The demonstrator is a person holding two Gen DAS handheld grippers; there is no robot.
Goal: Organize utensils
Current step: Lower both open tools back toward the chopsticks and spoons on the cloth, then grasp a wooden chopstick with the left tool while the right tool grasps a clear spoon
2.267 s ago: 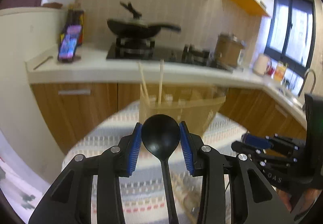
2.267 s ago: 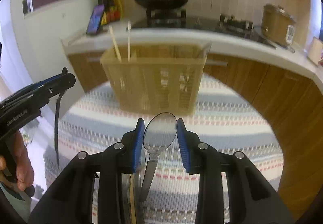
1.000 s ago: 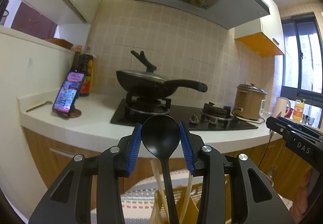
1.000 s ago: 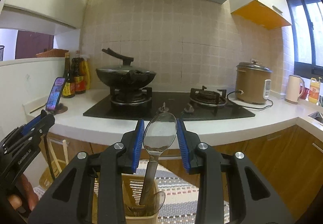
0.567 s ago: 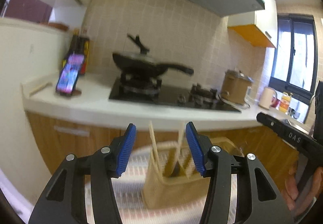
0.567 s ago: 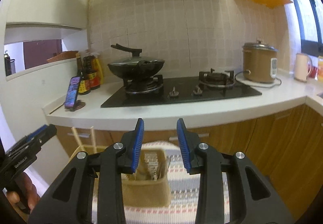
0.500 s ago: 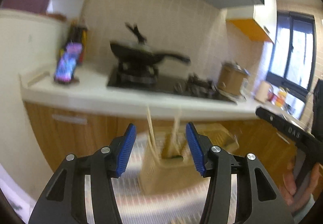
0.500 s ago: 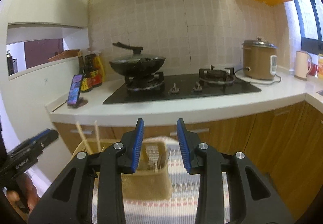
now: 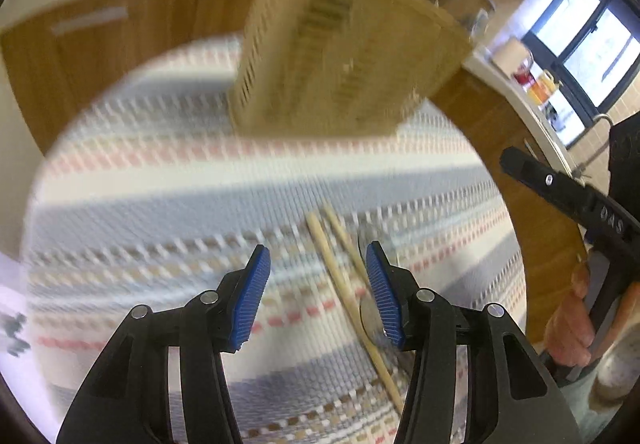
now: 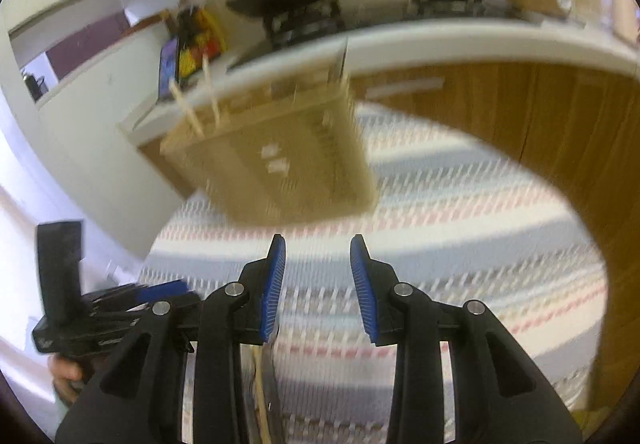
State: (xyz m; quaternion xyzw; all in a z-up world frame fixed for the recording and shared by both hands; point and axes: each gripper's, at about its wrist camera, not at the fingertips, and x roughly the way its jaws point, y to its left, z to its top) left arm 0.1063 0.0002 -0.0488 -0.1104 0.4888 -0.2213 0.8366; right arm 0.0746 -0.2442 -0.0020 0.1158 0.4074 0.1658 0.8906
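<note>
Both empty: left gripper (image 9: 318, 294), jaws closing, is tilting toward chopsticks (image 9: 340, 276) lying loose; right gripper (image 10: 318, 292) is hovering open, facing the holder (image 10: 276, 159)

Both spoons released, left gripper (image 9: 318, 294) and right gripper (image 10: 318, 290) empty, tilted down toward striped mat (image 9: 160, 179)

My left wrist view: faced steeply down, close over the striped cloth (image 9: 160, 183). My right wrist view: likewise down, near. Both shared the slatted utensil basket (image 9: 332, 55) and cloth.
</note>
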